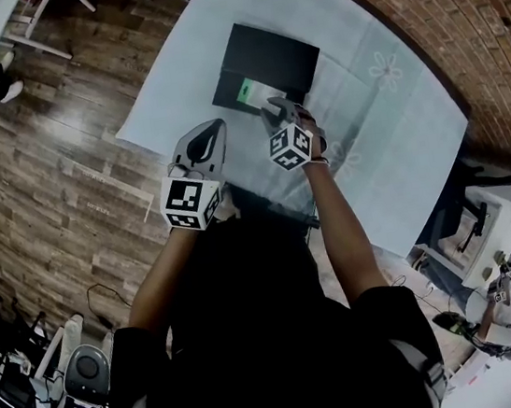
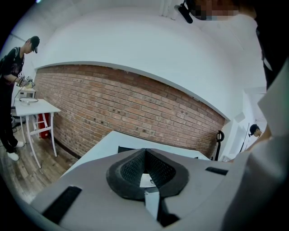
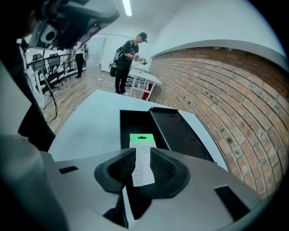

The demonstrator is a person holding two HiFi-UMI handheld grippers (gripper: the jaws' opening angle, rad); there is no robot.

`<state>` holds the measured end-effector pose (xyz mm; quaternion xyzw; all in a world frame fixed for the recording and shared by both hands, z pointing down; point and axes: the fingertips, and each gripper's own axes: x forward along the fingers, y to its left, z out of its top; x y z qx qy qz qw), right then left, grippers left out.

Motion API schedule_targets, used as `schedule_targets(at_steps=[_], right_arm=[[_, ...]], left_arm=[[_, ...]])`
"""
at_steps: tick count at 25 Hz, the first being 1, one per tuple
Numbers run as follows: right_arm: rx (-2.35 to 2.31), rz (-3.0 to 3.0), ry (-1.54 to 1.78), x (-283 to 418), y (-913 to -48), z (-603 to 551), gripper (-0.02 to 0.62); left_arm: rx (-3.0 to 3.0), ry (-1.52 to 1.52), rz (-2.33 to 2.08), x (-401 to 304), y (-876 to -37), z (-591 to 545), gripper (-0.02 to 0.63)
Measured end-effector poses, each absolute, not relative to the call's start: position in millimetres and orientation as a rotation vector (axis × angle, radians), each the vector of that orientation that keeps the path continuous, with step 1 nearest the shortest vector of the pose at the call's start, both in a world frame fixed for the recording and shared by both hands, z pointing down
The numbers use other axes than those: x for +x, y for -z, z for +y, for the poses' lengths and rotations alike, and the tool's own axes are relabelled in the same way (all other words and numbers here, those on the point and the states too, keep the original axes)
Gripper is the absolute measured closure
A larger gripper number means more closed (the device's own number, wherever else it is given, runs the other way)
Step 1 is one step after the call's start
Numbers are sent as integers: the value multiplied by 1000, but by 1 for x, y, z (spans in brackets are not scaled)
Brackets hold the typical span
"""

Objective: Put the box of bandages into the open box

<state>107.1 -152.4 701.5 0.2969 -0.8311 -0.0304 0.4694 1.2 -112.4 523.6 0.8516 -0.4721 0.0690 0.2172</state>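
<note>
Evidently delivered: box of bandages [image 3: 142, 139] lies in open box [image 3: 128, 122], twelve o'clock of right gripper [image 3: 142, 153], claw apart; left gripper [image 2: 145, 151] closed together, empty.

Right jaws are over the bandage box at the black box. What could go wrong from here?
The right gripper has its jaws apart but close beside the box of bandages; withdrawing could snag it and drag it out. It lies by the open box's near edge, so a nudge might tip it over the wall.
</note>
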Motion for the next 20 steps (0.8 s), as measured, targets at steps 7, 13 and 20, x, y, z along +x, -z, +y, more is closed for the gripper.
schedule_targets(at_steps=[7,13,20], right_arm=[[1026,-2253,-239,106,-638,-145,524],[1314,-2382,-470,118,-583,-137,548],[1549,-2419,-537,135,-534,-108,560]], left_arm=[[2391,-168,-1287,4,-512,-116,575],[2424,-139,-1259,1,-497,-116,575],[2468,-117,-1243,2,-475,-107,575]])
